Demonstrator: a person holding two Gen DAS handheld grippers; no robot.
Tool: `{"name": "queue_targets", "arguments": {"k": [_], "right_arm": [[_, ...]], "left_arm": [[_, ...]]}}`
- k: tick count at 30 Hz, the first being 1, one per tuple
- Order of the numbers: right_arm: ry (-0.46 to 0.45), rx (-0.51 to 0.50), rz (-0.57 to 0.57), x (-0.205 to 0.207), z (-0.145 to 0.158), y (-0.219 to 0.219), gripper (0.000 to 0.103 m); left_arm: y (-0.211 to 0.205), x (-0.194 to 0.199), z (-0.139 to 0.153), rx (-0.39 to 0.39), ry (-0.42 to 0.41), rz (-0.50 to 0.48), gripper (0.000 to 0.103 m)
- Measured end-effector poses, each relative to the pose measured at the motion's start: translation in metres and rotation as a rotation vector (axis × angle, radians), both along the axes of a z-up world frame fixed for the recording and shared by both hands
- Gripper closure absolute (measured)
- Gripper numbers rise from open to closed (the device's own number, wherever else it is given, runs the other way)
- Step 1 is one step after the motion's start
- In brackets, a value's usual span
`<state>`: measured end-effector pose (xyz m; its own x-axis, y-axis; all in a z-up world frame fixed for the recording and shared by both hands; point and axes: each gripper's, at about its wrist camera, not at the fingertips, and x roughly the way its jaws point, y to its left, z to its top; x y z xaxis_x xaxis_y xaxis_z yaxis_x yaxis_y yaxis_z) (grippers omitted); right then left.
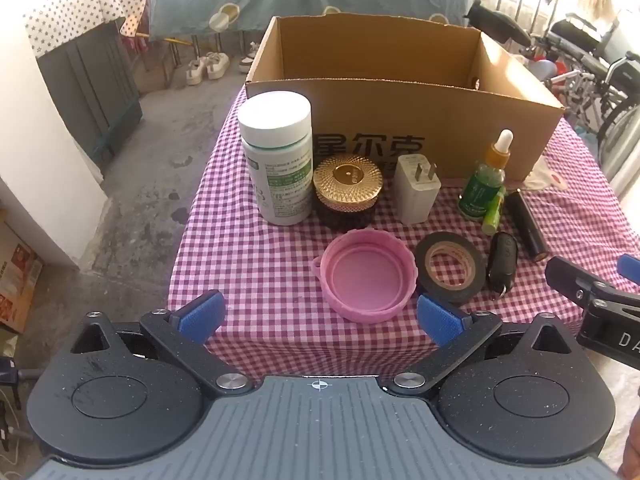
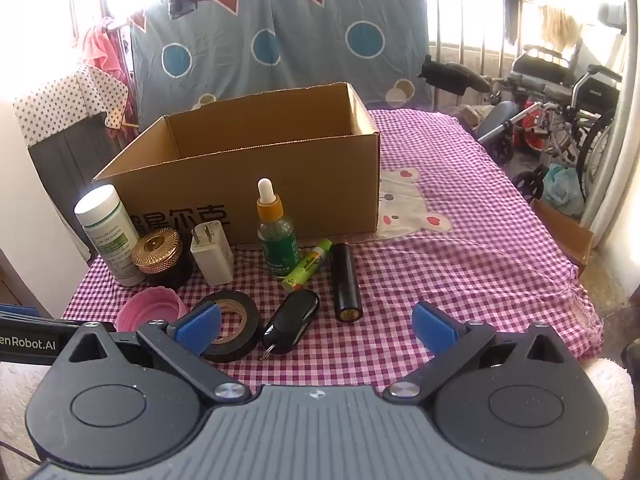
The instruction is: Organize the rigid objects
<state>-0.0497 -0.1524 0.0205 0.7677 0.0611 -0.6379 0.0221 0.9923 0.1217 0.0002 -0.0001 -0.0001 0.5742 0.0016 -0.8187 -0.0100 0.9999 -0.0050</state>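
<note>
Table: covered in a purple-and-white checked cloth (image 1: pixel 280 240), with all the small stuff lined up near the front edge.
Box: open brown cardboard box (image 2: pixel 280 184) with dark printed characters on its front wall, sitting behind the row of items. From what I can see of its inside, nothing is in it.
Back row, left to right: tall white plastic bottle with a green label and white cap (image 1: pixel 278 160), then a round gold ribbed lid on a dark jar (image 1: pixel 347 184) right beside it, then a white wall charger plug standing with its prongs up (image 1: pixel 418 188), then a green glass dropper bottle with an amber collar and white bulb (image 2: pixel 276 232).
Lying flat: small bright green battery (image 2: pixel 308 264) leaning by the dropper bottle's base, with a black cylinder tube (image 2: pixel 346 282) just to its right.
Front row: pink plastic screw lid, open side up (image 1: pixel 366 274), a roll of black electrical tape (image 1: pixel 450 266) right next to it, then a black car key fob (image 2: pixel 292 320).
Left gripper (image 1: pixel 320 316): blue pads spread wide apart, nothing between them, hovering over the front edge of the table with the pink lid just ahead.
Right gripper (image 2: pixel 316 326): also wide apart and holding nothing; the key fob and part of the tape roll show up between its fingers but nothing's touching.
</note>
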Motion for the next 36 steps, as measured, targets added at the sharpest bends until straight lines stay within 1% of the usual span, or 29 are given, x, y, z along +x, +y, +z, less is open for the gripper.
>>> {"name": "queue_targets", "arguments": {"k": [3, 6, 10, 11, 18, 23, 36], "right_arm": [[0.009, -0.004, 0.002, 0.002, -0.001, -0.002, 0.000], [0.007, -0.052, 0.015, 0.008, 0.004, 0.009, 0.000], [-0.003, -0.048, 0.026, 0.008, 0.011, 0.017, 0.000], [-0.003, -0.039, 0.030, 0.008, 0.007, 0.014, 0.000], [0.026, -0.063, 0.045, 0.013, 0.005, 0.019, 0.000], [0.037, -0.059, 0.042, 0.014, 0.005, 0.018, 0.000], [0.040, -0.059, 0.047, 0.013, 0.006, 0.017, 0.000]], "left_arm": [[0.000, 0.001, 0.000, 0.004, -0.004, 0.001, 0.000], [0.001, 0.002, 0.001, 0.004, -0.006, 0.002, 0.000], [0.002, 0.005, 0.000, 0.001, -0.003, 0.004, 0.000], [0.009, 0.004, -0.001, 0.005, -0.003, 0.016, 0.000], [0.008, 0.002, -0.002, 0.011, -0.004, 0.018, 0.000], [0.007, 0.003, -0.002, 0.016, 0.001, 0.019, 0.000], [0.007, 0.002, -0.002, 0.025, -0.001, 0.018, 0.000]]}}
